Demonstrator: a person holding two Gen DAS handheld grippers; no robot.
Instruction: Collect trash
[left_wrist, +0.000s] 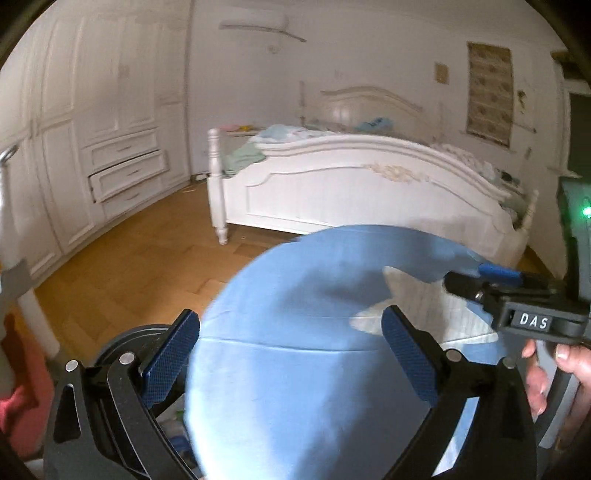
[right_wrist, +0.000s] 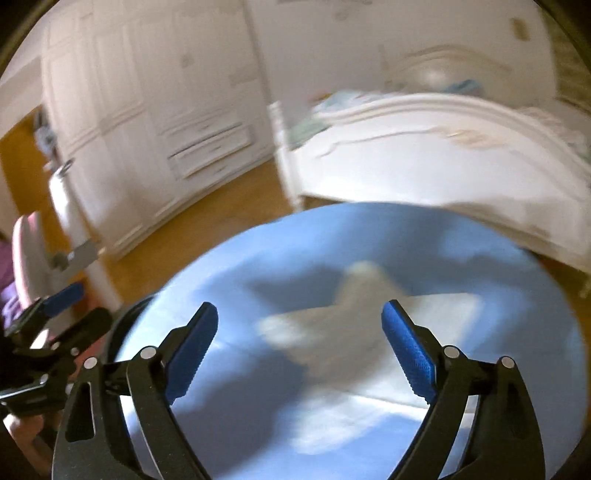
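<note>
The left black two-finger gripper with blue textured pads (left_wrist: 291, 354) stood wide open, nothing between its jaws. The right matching gripper (right_wrist: 299, 350) gaped likewise. Bare fingers (left_wrist: 561, 365) gripped its handle.

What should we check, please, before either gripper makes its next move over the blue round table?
1. Left gripper empty with jaws wide: ok.
2. Right gripper empty with jaws wide: ok.
3. White paper-like piece on the blue table is within view: ok.
4. Whether that piece is trash: cannot tell, blurred.
5. Grippers clear of each other: ok, the right gripper's fingers sit off to the side.
6. A bin to receive the trash in view: not ok, none seen.
</note>
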